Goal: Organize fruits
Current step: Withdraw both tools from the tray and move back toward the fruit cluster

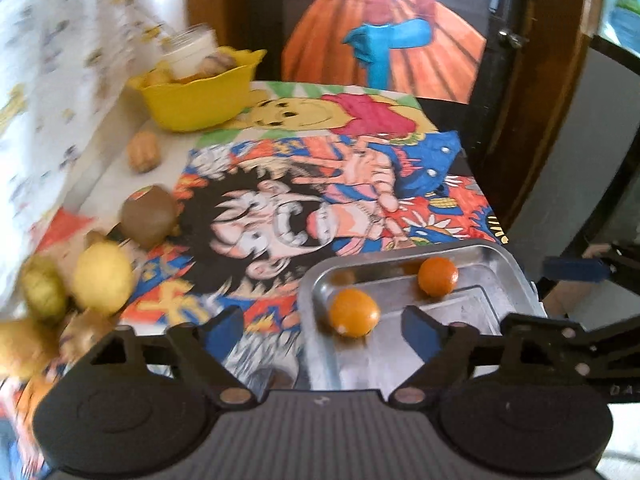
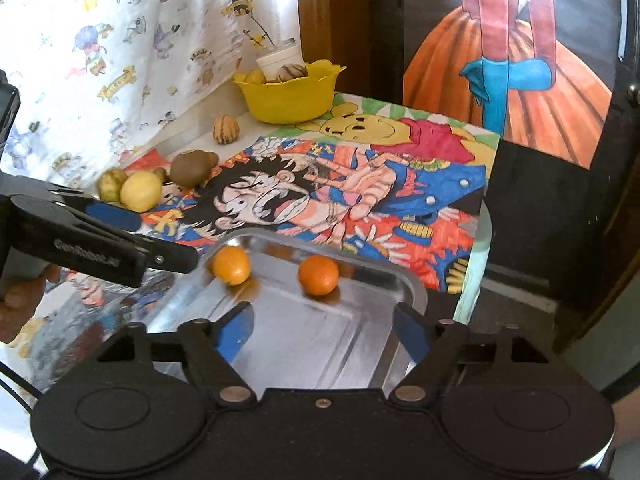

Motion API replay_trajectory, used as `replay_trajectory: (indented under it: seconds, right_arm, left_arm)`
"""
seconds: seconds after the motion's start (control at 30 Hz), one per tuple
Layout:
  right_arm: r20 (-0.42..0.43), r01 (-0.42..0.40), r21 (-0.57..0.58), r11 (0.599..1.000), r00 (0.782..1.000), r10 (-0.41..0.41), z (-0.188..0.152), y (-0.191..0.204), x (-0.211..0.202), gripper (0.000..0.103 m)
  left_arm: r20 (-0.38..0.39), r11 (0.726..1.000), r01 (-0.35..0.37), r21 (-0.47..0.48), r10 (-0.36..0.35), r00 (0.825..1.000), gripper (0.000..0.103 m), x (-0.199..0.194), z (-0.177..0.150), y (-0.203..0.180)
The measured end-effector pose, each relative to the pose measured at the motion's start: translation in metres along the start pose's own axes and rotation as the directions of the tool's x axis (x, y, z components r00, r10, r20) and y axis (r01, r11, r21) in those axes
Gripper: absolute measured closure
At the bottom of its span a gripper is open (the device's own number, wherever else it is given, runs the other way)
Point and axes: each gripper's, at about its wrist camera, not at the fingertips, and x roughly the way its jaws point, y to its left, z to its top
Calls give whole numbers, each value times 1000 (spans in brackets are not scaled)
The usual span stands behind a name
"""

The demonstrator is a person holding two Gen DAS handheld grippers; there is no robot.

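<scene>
Steel fills the space ahead of my left gripper point(image 1: 322, 330): a shallow metal tray point(image 1: 496, 256) lies beyond and partly between my fingers point(image 1: 224, 326), which stand wide with nothing in them; one orange point(image 1: 354, 312) sits in the tray just past the gap between the fingers, and a second orange point(image 1: 438, 276) lies farther out toward the right finger; off beyond the left finger I see a yellow fruit point(image 1: 103, 276), a brown fruit point(image 1: 149, 216) and a striped nut point(image 1: 144, 156) on the tabletop, with a yellow bowl point(image 1: 196, 100) far ahead; this side of the picture is blurred.

From my right gripper point(image 2: 324, 330) the same tray point(image 2: 412, 284) lies under and ahead of the fingers point(image 2: 412, 334), again spread wide and empty; both oranges point(image 2: 231, 265) point(image 2: 318, 275) rest at the tray's far end, apart from each other, one ahead of the left finger and one ahead of the gap; the left gripper point(image 2: 108, 216) reaches in from the left, near the first orange; the bowl point(image 2: 288, 96) stands well beyond.
</scene>
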Motion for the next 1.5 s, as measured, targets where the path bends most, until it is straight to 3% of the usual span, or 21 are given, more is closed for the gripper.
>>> replay_trajectory:
  seconds: [0.13,0.33,0.67,0.93,1.23,1.5]
  right_arm:
    - [-49,-30,43,999,998,33,-6,7,-22,13]
    - [-146,-74,77,994,986,85,-15,18,-47,3]
    - [-340,-146,177,973,919,200,-25,35,-64,1]
    - [-403,-193,229,954,873,274,-31,48,-66,1]
    - [-479,-209,243,947,823,305,-35,59,-56,1]
    - [-491,-225,222,949,815,308,-29,71,-49,1]
  left_arm:
    - [-49,999,-24,-47,22,999,2,-28,-9,6]
    - [-133,994,-68,-87,56,989,1,-64,-33,6]
    - [-299,995,-66,-74,41,954,1,-106,-74,-16]
    - [-316,990,-101,-95,66,946,1,-128,-88,-20]
    - [-343,983,-151,-107,106,933,1,-137,-90,-9]
    - [-357,978,-168,-122,115,927,1,-136,-92,4]
